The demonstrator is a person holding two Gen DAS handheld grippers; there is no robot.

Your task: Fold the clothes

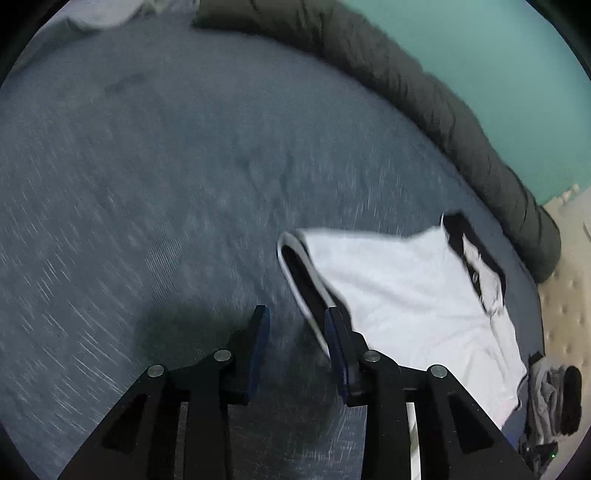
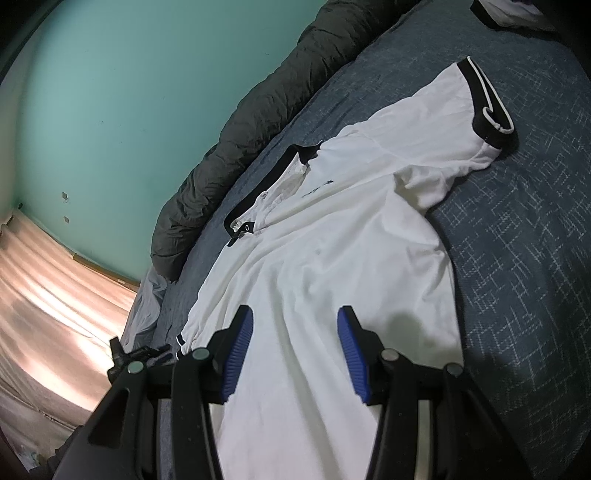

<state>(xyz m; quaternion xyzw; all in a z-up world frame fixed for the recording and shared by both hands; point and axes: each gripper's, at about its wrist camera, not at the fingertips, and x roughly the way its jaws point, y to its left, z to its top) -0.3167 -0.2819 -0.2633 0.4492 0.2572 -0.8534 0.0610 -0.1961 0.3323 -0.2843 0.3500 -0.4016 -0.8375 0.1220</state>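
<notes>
White polo shirt (image 2: 332,229): lies spread front-up on the blue patterned bedcover (image 2: 524,258); black collar (image 2: 258,195) towards the wall-side edge of the bed; one short sleeve stretched out flat, ending in a black cuff with white piping (image 2: 487,107); the body is creased, running down between the right gripper's fingers and out of view at the bottom

Same shirt, left wrist view (image 1: 406,288): lower right part of the bedcover (image 1: 166,166), the black-and-white cuff (image 1: 303,280) nearest the gripper; picture blurred

Left gripper (image 1: 297,332): black frame, blue pads; jaws part-way apart, with only bedcover between them; its right fingertip stands just beside the sleeve cuff, and whether it touches cannot be told through the blur

Right gripper (image 2: 295,332): black frame, ribbed blue pads (image 2: 236,354); jaws apart, poised over the lower body of the shirt, the pads not pressed on the cloth

Dark olive rolled blanket (image 2: 240,147): lies along the far edge of the bed against the teal wall (image 2: 110,110); also seen in the left wrist view (image 1: 424,96)

Crumpled grey and black garment (image 1: 554,398): at the near right corner of the bed, just beside the shirt's hem

Pale cloth (image 1: 99,14): at the far left corner of the bedcover, partly cut off

Floor (image 2: 55,288): pale, shiny, beside the bed
</notes>
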